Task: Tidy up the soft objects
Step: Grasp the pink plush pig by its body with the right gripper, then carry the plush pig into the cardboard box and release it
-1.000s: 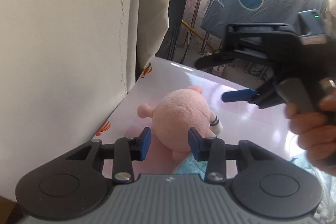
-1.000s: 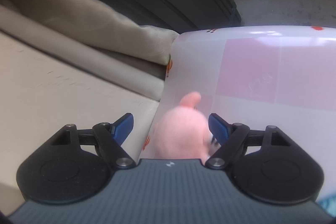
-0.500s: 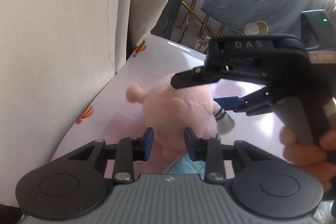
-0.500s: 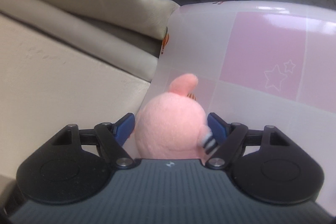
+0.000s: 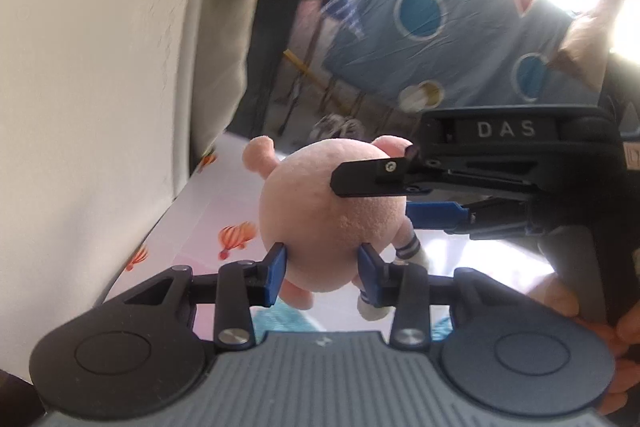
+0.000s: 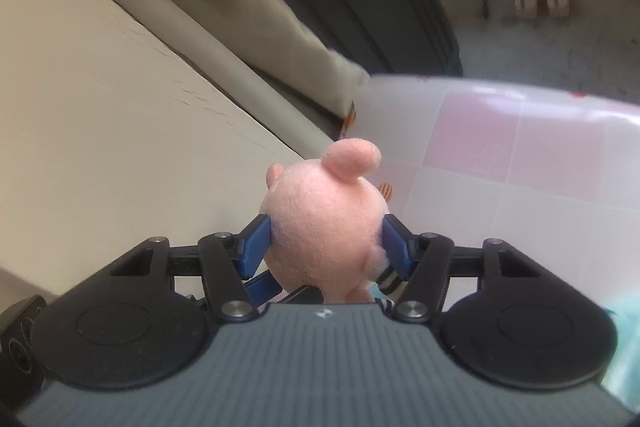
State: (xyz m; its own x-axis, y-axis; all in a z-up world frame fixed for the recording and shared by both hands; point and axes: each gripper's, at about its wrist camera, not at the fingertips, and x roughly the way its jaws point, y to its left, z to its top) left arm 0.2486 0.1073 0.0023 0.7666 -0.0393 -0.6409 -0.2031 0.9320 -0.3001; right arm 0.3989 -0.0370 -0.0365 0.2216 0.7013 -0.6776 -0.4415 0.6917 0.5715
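Pink and fuzzy, the plush toy (image 5: 332,215) hangs above the glossy pink-checked surface (image 6: 540,163), beside a beige cushion (image 5: 100,87). The left gripper (image 5: 322,269) has just widened slightly yet clamps its lower body; the right gripper (image 6: 326,245), just narrowing, squeezes its round head between blue fingers (image 6: 254,243).

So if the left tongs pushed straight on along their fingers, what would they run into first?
The round pink plush toy: it already sits between the left tongs, whose pads touch its sides. Past it lies the glossy pink-and-white checked table cover, though depth there is hard to judge.
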